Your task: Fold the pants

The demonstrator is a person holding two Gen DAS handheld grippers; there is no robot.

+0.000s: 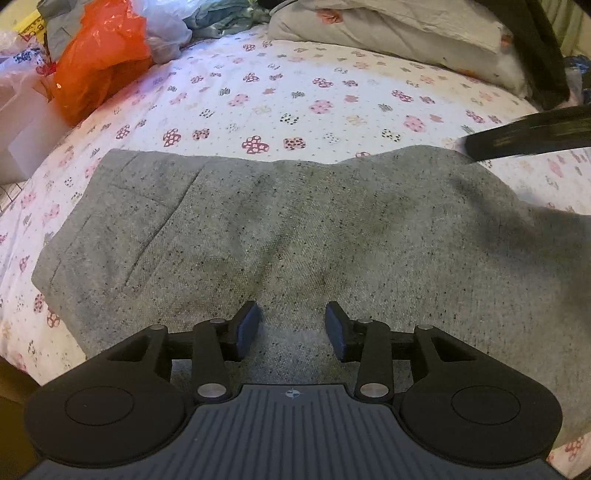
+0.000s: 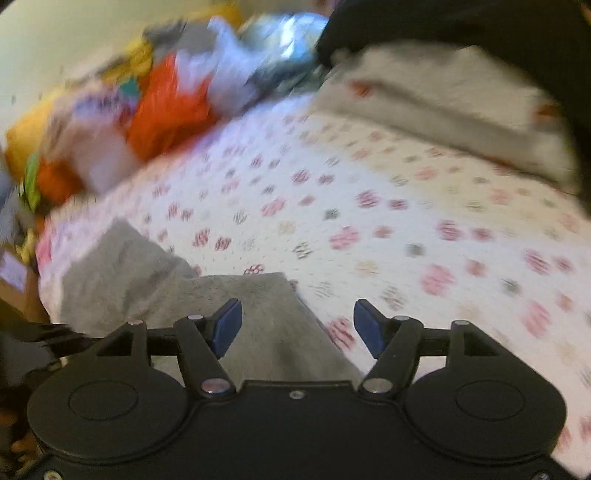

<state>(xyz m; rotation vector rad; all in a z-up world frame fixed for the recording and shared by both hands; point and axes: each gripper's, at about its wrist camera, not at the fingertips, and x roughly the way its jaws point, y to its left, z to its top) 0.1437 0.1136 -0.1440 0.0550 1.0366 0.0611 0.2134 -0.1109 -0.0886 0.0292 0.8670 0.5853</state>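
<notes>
Bed w/ floral sheet (image 1: 295, 92): grey pants (image 1: 295, 229) flat near edge, pillow (image 1: 388, 29) + orange bag (image 1: 99, 62) at back

Bed under white butterfly-print sheet (image 1: 295, 92), beige pillow (image 1: 388, 33) at far edge, crumpled orange plastic bag (image 1: 96, 62), pale wall (image 2: 74, 44)

One pair of grey pants (image 1: 280, 229) is lying on one floral bedsheet (image 1: 295, 92). One orange plastic bag (image 1: 96, 62) is sitting at ten o'clock, one pale plastic bag (image 1: 166, 29) at eleven, one pillow (image 1: 388, 33) at one. Two grippers are showing, one per view.
</notes>
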